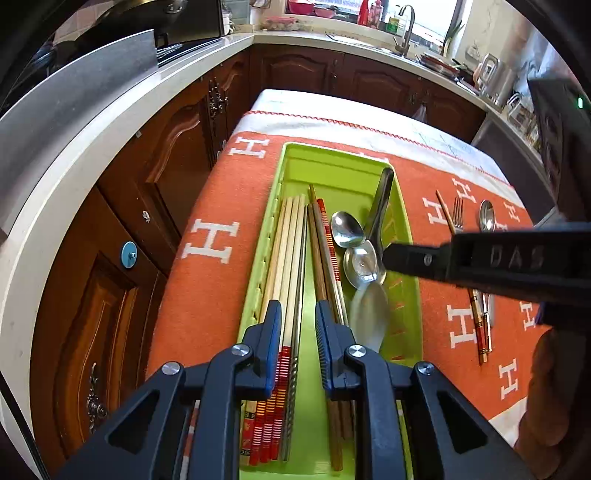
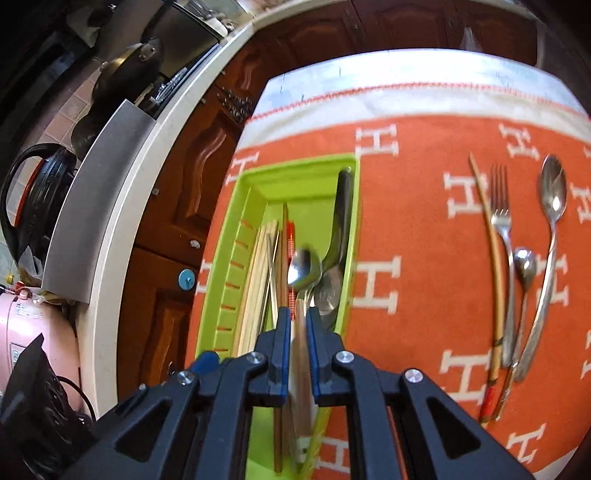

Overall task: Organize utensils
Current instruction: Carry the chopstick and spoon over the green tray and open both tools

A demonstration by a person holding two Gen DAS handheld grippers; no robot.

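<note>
Right tongs (image 2: 298,325) were clamped on a spoon (image 2: 303,271) over the green tray (image 2: 236,251); left tongs (image 1: 297,321) stood open, empty. Four utensils (image 2: 517,266) were counted at 3 o'clock on the worktop (image 2: 417,206).

orange cloth (image 1: 207,295) | wooden cabinets (image 1: 155,173) | faucet (image 1: 406,26) | black kettle (image 2: 37,192)

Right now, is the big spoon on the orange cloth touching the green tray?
Apart. The right wrist view shows the big spoon lying far from the green tray, with bare orange cloth between them.
</note>
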